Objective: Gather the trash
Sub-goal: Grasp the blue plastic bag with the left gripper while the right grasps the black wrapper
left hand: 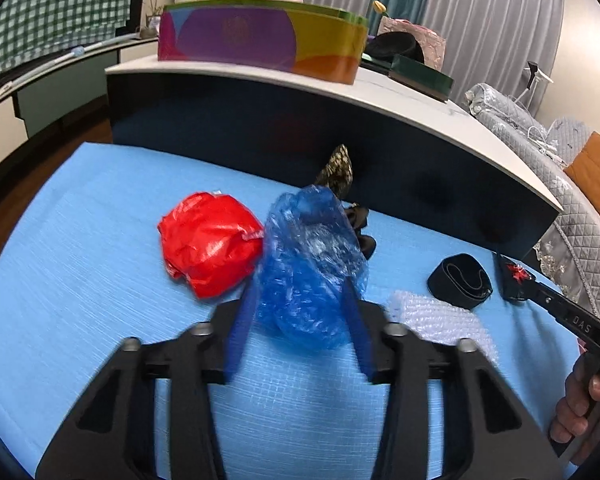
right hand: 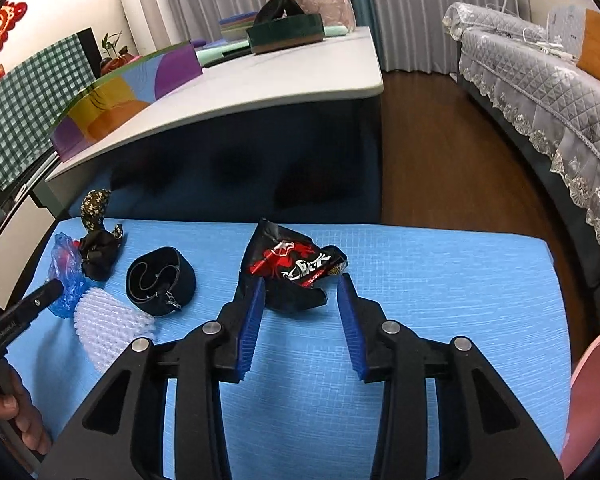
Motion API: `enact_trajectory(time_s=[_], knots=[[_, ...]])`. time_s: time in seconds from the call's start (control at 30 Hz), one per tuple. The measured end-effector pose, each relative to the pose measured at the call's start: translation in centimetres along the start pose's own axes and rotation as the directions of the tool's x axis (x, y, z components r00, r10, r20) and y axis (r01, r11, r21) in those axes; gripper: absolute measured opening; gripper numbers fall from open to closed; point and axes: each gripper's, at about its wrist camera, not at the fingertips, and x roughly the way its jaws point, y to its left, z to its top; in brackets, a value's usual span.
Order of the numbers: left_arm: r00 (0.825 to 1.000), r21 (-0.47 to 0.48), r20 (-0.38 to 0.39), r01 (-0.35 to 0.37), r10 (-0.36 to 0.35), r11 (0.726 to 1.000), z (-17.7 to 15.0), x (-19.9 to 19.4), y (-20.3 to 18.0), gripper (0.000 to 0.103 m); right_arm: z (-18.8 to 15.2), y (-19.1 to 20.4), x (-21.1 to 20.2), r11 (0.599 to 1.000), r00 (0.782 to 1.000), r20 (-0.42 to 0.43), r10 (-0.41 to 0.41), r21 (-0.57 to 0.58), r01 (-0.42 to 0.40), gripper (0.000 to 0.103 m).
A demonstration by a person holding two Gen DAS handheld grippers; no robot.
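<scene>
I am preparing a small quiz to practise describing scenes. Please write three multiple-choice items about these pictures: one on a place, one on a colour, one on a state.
1. Where does the bubble wrap lie?
A. on the white table
B. on the blue mat, near the black strap
C. on the sofa

2. What colour is the crumpled bag beside the blue plastic bag?
A. red
B. green
C. yellow

3. How does the right gripper stand at the black snack wrapper?
A. shut, far from it
B. open, fingers on either side of it
C. shut on the strap

Answers:
1 B: it rests on the blue mat, close to the black strap.
2 A: the red bag lies left of the blue one.
3 B: the fingers are spread, with the wrapper's near edge between them.
</scene>
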Motion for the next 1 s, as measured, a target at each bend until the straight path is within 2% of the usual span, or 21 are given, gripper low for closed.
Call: enact_trajectory(time_s=[0.07,0.13,0.17,0.43,0.73,1.0], knots=[[1.0,0.007,-0.006,0.006,-0.006,1.0,0.0,0.0,-0.1,0.015,0.0,0.1,0.1,1.0,1.0,-0.008,0.007,-0.006,-0.007,0.028],[1.0,0.019,-0.003,-0.001,0.001,1.0,0.0,-0.3,-0.3,0.004,0.0,0.3,0.1,1.0,1.0,-0.01,0.011,-0.014,-0.011,0.02],[1.0,0.025,0.004,-0.003,0.003,1.0,0.1,-0.5,-0.4,0.003,0.0,0.3,0.1,1.0,1.0,-0.008,0.011,-0.019,-0.011,0.02],[0.999,0.043,0.041,0.003,-0.004,0.999,0.3,-2.0,-0.9,0.001,-0.4,1.1,-1.4,0.999,1.0,0.023,-0.004,-0.053,0.005,0.018],[0.996,0.086,0.084,0.026,-0.033,0.996,0.2,-4.5,-2.2,0.001,-0.4,2.5,-6.4,0.996,0.995,0.096,-0.012,-0.085,0.02,0.018],[0.991,0.119,0.114,0.055,-0.069,0.991,-0.1,-7.2,-3.3,0.001,-1.5,3.5,-10.7,0.992,0.988,0.144,-0.052,-0.108,0.068,0.018]])
